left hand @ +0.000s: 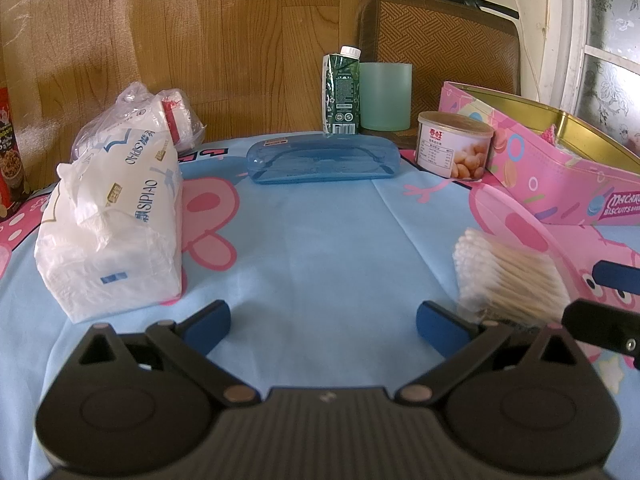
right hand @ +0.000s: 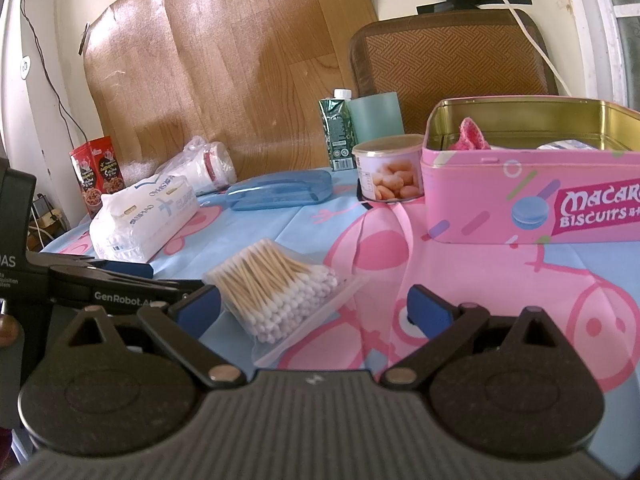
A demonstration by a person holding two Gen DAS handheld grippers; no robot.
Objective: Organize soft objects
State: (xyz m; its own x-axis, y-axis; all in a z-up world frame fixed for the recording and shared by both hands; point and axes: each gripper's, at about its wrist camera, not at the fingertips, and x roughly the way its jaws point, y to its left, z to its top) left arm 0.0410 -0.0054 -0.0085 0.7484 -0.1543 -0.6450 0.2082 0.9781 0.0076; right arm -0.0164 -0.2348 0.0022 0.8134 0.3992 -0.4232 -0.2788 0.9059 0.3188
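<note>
Right gripper is wide open, nothing in it, low over the tablecloth w/ the bag of cotton swabs lying just ahead, between the pads but nearer the left one. Left gripper is also spread wide and empty, hovering over bare cloth; the tissue pack sits to its left, the swabs at its right edge.

Step in hand, prob.: right claw picks up the swab bag for the pink biscuit tin, which stands open well to the right & already holds a pink cloth item. To do it well: center the bundle between the pads first, close across the short width at mid-bundle, not on the loose clear flap at the near end, which would slip or let the bag sag. Squeeze gently; sticks can shift inside.

Long axis of the swabs, in the right wrist view, runs diagonally, from far-left to near-right. Cotton tips show at both ends, so no real head/tail. Bag lies flat on the cloth.
</note>
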